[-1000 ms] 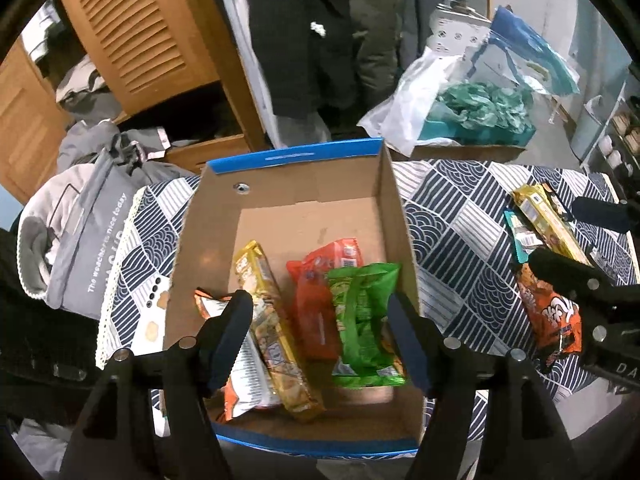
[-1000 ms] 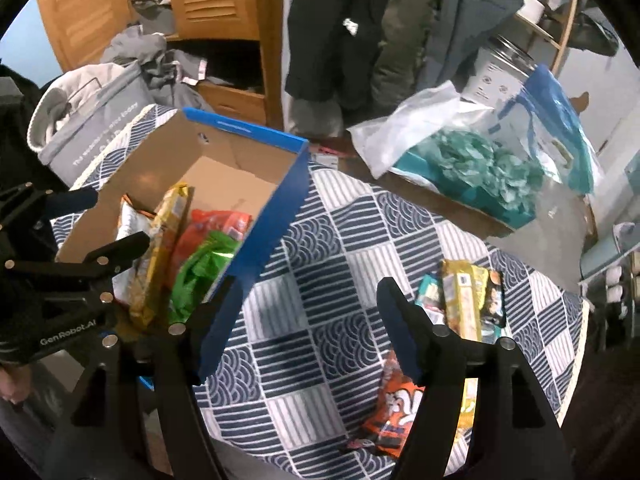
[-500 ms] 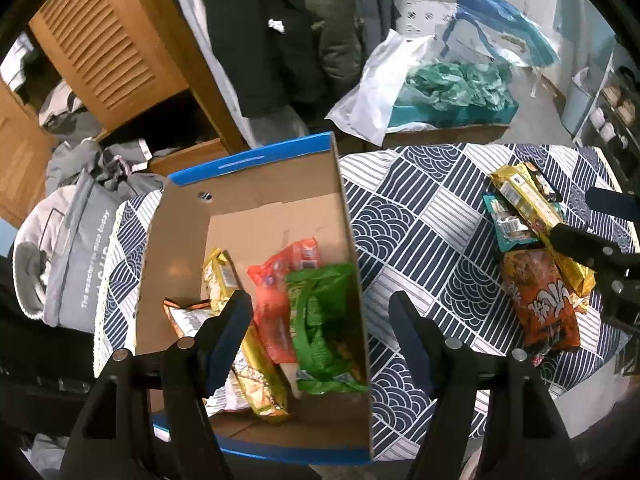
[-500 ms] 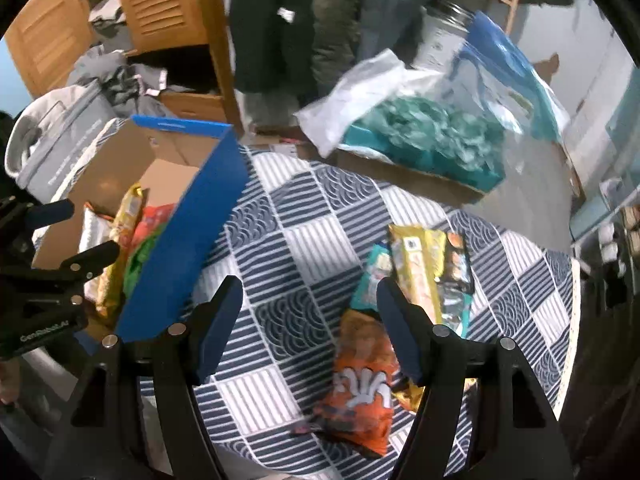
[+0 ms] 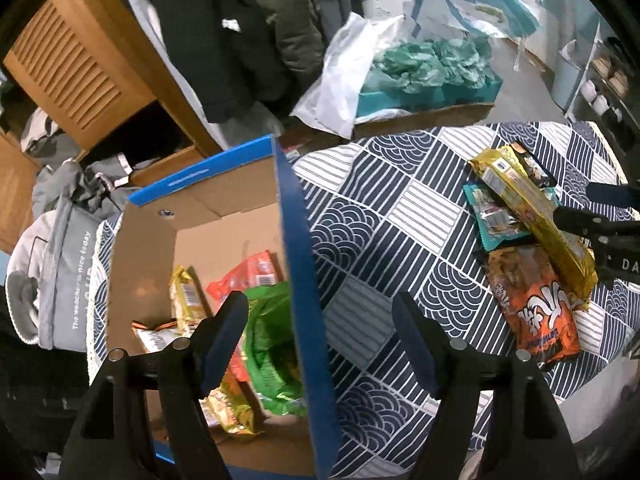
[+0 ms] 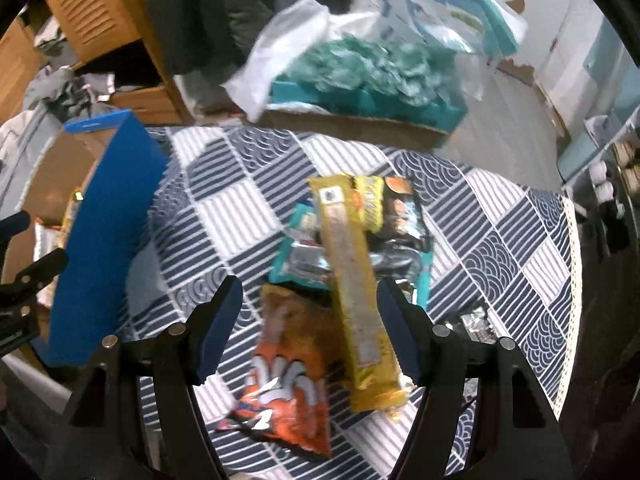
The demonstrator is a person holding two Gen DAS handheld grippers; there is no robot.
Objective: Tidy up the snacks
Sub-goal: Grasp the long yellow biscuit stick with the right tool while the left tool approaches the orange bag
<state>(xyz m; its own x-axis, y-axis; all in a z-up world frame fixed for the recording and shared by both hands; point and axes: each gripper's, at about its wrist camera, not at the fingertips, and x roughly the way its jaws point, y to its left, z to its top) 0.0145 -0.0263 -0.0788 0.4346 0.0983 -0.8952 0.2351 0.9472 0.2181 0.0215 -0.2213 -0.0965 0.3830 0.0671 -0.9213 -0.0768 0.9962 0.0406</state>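
Down below the left gripper (image 5: 318,332), the blue side wall of the open cardboard box (image 5: 298,264) runs straight between the two dark fingers without touching either pad; the jaws are opening and clasp nothing. To the left of that wall, inside the box, lie a crinkled green snack bag (image 5: 268,344), a red-orange pouch (image 5: 248,276) just beyond it, a long yellow wrapper (image 5: 186,296) and a white-and-orange packet (image 5: 154,334) partly hidden behind the left finger. To the right of this gripper, well apart from it, the loose pile of snacks lies on the navy-and-white patterned tablecloth (image 5: 384,208).

Over that pile hangs the right gripper (image 6: 310,324), its jaws spread wide and gripping nothing. Between its fingers, lower down on the cloth, lie an orange foil chip bag (image 6: 286,376) and a long yellow biscuit pack (image 6: 352,280), the pack's edge overlapping the bag. Just beyond the fingertips, under the pack's far end, sit a teal wrapper (image 6: 300,256) and a black pouch (image 6: 400,220). The box stands off to this gripper's left.
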